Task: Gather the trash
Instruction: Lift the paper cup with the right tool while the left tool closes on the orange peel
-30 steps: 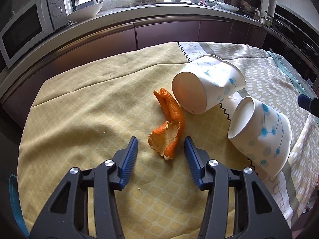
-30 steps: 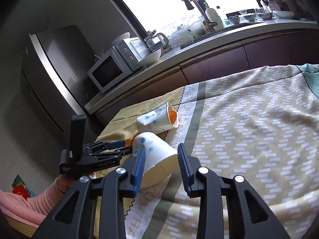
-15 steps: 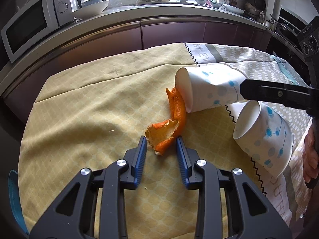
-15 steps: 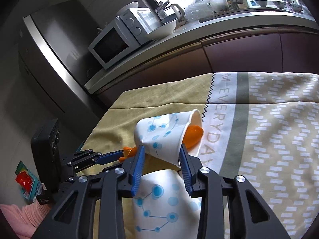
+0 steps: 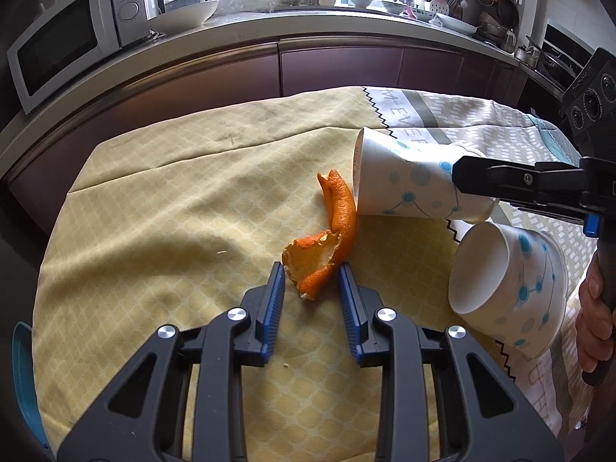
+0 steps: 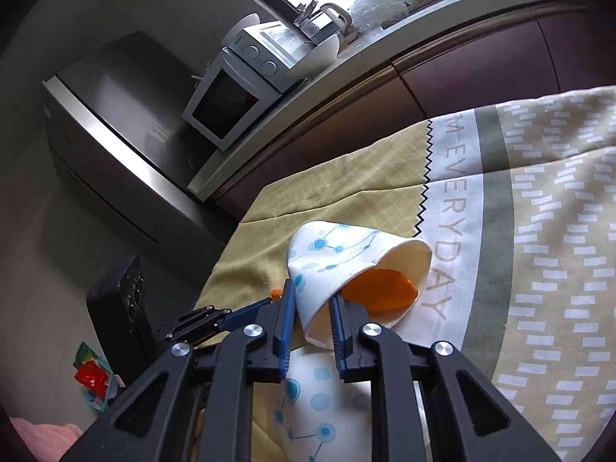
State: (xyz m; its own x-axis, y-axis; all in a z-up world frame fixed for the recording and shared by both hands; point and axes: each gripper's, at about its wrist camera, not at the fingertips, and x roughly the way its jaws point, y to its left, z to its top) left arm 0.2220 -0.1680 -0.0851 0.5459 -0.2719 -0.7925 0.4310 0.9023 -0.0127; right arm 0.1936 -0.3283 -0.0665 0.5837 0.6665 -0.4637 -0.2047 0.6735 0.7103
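Observation:
An orange peel [image 5: 327, 242] lies on the yellow tablecloth [image 5: 173, 211]. My left gripper [image 5: 312, 281] has its jaws narrowed around the peel's near end, close on both sides; contact is unclear. My right gripper [image 6: 311, 308] is shut on the base of a white paper cup with blue dots [image 6: 346, 261], squeezing it; that cup also shows in the left wrist view [image 5: 404, 181], on its side with its rim against the peel. An orange peel piece [image 6: 381, 292] sits inside it. A second dotted cup [image 5: 508, 288] lies on its side nearby.
A kitchen counter with a microwave [image 5: 69, 34], bowl and kettle runs behind the table. The patterned grey-white cloth [image 6: 539, 231] covers the table's right part. A fridge [image 6: 127, 123] stands at the left. A blue object [image 5: 23, 377] sits at the table's near-left edge.
My left gripper's jaws have narrowed around the peel. My right gripper moved from the near cup to the far cup, closed on its base and turned it.

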